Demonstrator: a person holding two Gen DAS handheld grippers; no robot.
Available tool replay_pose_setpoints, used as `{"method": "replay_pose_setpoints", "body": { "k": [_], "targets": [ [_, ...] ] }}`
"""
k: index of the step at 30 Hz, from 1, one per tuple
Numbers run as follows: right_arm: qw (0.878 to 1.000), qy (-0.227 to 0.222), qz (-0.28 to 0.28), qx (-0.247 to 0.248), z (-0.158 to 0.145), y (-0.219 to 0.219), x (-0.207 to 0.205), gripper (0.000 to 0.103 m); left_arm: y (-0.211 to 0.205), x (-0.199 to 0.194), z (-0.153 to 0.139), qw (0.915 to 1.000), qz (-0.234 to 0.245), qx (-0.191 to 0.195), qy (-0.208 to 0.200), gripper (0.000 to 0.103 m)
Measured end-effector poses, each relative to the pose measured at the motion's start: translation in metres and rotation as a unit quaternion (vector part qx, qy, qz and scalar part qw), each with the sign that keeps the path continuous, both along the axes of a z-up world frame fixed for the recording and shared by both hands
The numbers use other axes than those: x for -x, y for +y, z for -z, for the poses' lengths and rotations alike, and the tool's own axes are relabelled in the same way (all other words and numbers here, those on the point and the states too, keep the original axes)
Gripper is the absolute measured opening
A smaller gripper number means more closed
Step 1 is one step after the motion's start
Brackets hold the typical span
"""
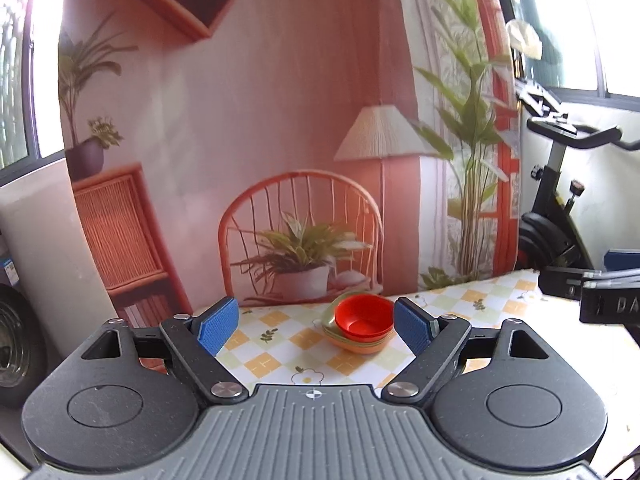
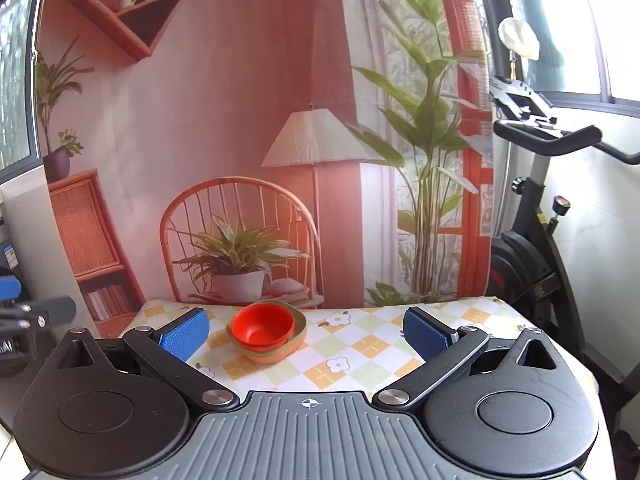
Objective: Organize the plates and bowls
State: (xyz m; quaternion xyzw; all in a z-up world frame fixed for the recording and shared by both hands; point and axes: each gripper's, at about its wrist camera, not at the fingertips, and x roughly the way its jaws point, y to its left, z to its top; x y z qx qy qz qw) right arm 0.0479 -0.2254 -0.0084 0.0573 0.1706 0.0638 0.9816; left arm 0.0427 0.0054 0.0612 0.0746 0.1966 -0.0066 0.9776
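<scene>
A red bowl sits on top of a small stack of green and orange plates at the far side of the checked tablecloth. In the right wrist view the same red bowl rests on the stacked plates, left of centre. My left gripper is open, its blue pads held back from the stack with nothing between them. My right gripper is open too, empty, with the stack ahead near its left pad. The right gripper's body shows at the right edge of the left wrist view.
A printed backdrop of a chair, lamp and plants hangs right behind the table's far edge. An exercise bike stands to the right of the table. A tyre and a white wall lie to the left.
</scene>
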Motion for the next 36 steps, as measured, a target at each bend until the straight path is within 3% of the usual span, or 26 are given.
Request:
{"method": "replay_pose_setpoints", "body": {
  "k": [4, 13, 36],
  "targets": [
    [1.000, -0.004, -0.002, 0.004, -0.001, 0.000, 0.020, 0.103, 0.002, 0.015, -0.008, 0.9996, 0.016, 0.021, 0.000, 0.086],
    [1.000, -0.016, -0.005, 0.012, -0.007, 0.001, 0.041, 0.103, -0.004, 0.037, -0.010, 0.9993, 0.027, 0.023, -0.007, 0.086],
    [1.000, -0.021, 0.002, 0.007, -0.013, -0.006, 0.045, 0.103, 0.000, 0.034, -0.013, 0.9991, 0.016, 0.039, -0.002, 0.088]
  ]
}}
